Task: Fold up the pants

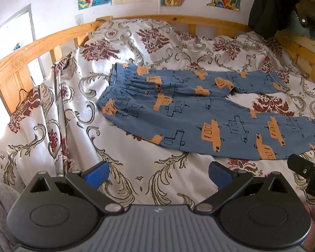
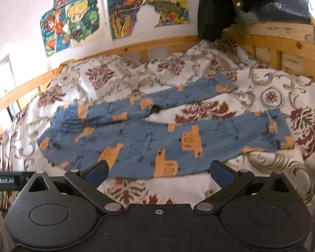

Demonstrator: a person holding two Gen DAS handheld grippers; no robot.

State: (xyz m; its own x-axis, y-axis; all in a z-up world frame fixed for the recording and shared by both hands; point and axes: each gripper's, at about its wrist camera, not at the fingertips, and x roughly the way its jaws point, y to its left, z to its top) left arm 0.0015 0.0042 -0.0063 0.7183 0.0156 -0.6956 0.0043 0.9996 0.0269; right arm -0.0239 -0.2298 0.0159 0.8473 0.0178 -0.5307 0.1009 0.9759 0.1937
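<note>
Blue pants (image 1: 191, 109) printed with orange cars lie spread flat on the bed, waistband to the left and both legs running right with a gap between them. My left gripper (image 1: 157, 173) is open, hovering over bare bedspread short of the near leg. In the right wrist view the same pants (image 2: 157, 134) stretch across the middle, cuffs at the right. My right gripper (image 2: 159, 172) is open too, its blue pads just at the near edge of the near leg, holding nothing. The black tip of the right gripper (image 1: 306, 170) shows at the right edge of the left wrist view.
The bedspread (image 1: 136, 178) is white with dark red and grey ornaments, bunched at the left. A wooden bed rail (image 1: 52, 40) runs along the back and both sides. Dark clothing (image 2: 214, 12) hangs at the back right corner. Posters (image 2: 119, 12) cover the wall.
</note>
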